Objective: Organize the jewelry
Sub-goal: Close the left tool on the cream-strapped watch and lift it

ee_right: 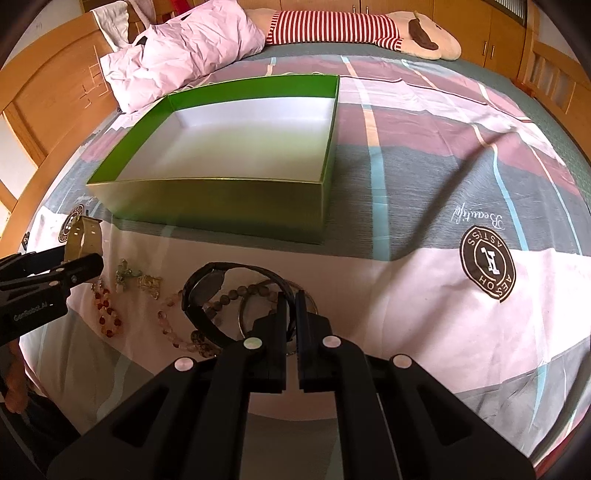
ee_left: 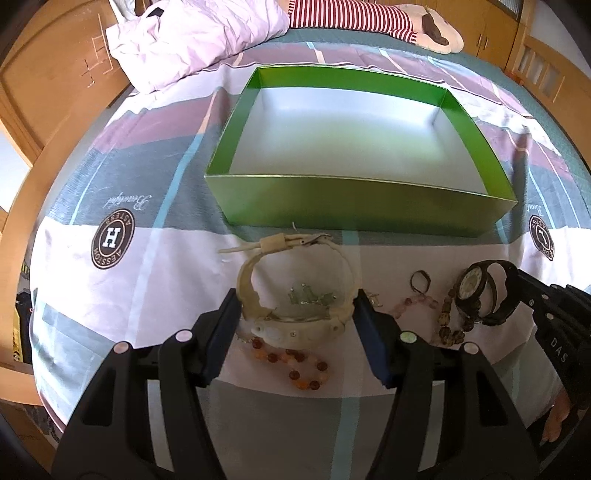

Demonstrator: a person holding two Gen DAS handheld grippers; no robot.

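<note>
An empty green box (ee_left: pixel 354 206) with a white inside lies on the bed; it also shows in the right wrist view (ee_right: pixel 221 199). My left gripper (ee_left: pixel 297 306) is shut on a cream wristwatch (ee_left: pixel 295 321), one finger against each side of its case. My right gripper (ee_right: pixel 291 306) is shut on a thin metal bangle (ee_right: pixel 243 314), beside a black watch (ee_right: pixel 203 291). An orange bead bracelet (ee_left: pixel 295 363), a pink bead bracelet (ee_left: pixel 417 302), a brown bead bracelet (ee_left: pixel 448 325) and small green charms (ee_left: pixel 310 295) lie around them.
A crumpled pink pillow (ee_left: pixel 192 40) and a striped plush toy (ee_left: pixel 369 18) lie at the far end of the bed. A wooden bed frame (ee_left: pixel 22 206) runs along the left. The patterned bedsheet (ee_right: pixel 461 177) stretches to the right of the box.
</note>
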